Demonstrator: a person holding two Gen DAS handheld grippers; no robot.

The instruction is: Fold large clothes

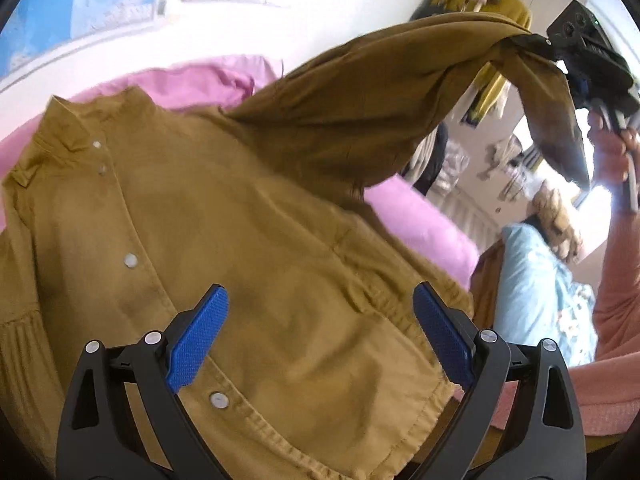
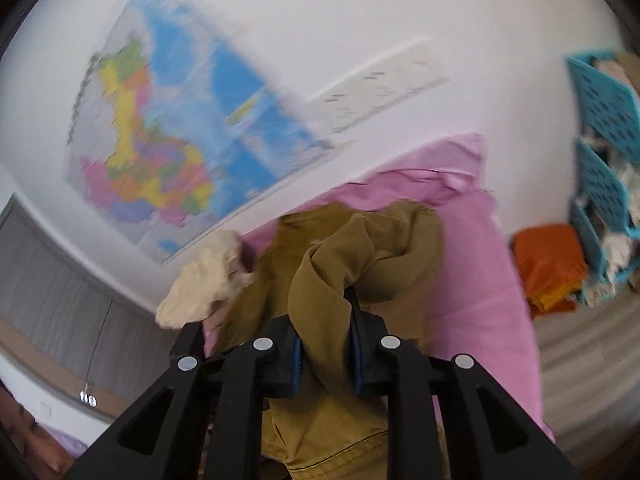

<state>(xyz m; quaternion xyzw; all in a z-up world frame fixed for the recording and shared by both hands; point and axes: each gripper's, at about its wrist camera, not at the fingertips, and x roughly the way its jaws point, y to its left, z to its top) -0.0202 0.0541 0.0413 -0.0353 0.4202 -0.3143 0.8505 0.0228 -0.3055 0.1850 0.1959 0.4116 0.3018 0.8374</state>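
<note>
Mustard-brown shirt [image 1: 224,216] lies spread out right under the left gripper [image 1: 320,336], with its front and white snap buttons [image 1: 130,260] facing up. The left gripper has its two blue pads [image 1: 198,336] spread wide apart, and it holds nothing. The pads hang just above the bottom part of the shirt, one on each side. A snap button sits close to the left pad. The collar [image 1: 76,128] is farther ahead of this gripper and off to the left.

One sleeve [image 1: 380,92] goes up from the shirt, ahead and to the right. The right gripper [image 1: 560,60] is at the end of it, up in the air, and pinches the sleeve tight. A hand [image 1: 612,156] in a pink top holds that gripper.

In the right wrist view, the right gripper [image 2: 326,360] is squeezed shut on a bunch of the brown cloth [image 2: 320,344]. The cloth fills the gap between its pads and hangs down below them. Past the pads, more of the shirt is piled up.

A pink sheet [image 1: 420,216] lies under the shirt. A cream cloth [image 2: 204,280] sits just left of the right gripper. Far ahead of it, a map [image 2: 180,120] hangs on the white wall. Off to its right are an orange cloth [image 2: 548,260] and blue baskets [image 2: 604,112].
</note>
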